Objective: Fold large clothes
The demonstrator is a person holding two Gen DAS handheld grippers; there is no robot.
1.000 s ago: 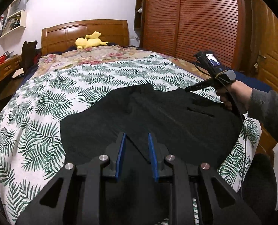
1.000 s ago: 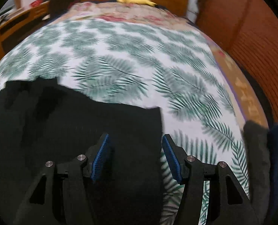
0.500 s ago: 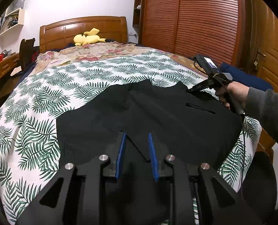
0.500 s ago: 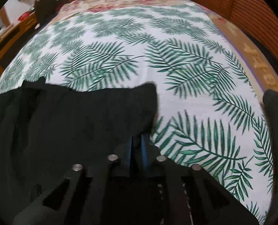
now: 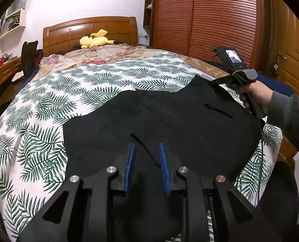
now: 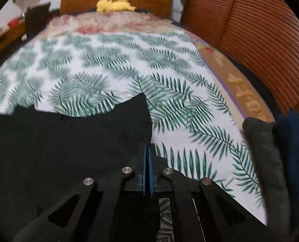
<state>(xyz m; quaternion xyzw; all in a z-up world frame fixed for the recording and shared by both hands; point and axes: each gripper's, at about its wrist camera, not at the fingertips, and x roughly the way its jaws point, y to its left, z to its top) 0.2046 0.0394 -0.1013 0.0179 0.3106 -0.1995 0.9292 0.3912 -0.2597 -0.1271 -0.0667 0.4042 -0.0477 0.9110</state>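
A large black garment (image 5: 169, 121) lies spread on a bed with a palm-leaf sheet (image 5: 68, 92). My left gripper (image 5: 147, 148) is open, its blue pads just above the garment's near part, holding nothing. My right gripper (image 6: 147, 151) is shut on the garment's right edge (image 6: 129, 125) and lifts that corner a little off the sheet. The right gripper also shows in the left wrist view (image 5: 218, 81), held in a hand at the garment's far right corner.
A yellow plush toy (image 5: 96, 40) lies by the wooden headboard (image 5: 89, 28). A wooden wardrobe (image 5: 209, 16) stands on the right. A dark grey cloth (image 6: 264, 141) and a blue one (image 6: 294, 133) lie at the bed's right edge. A desk (image 5: 2, 72) is on the left.
My right gripper closed on the garment's right edge and has raised and pulled that corner up the bed. My left gripper stayed open over the near part.
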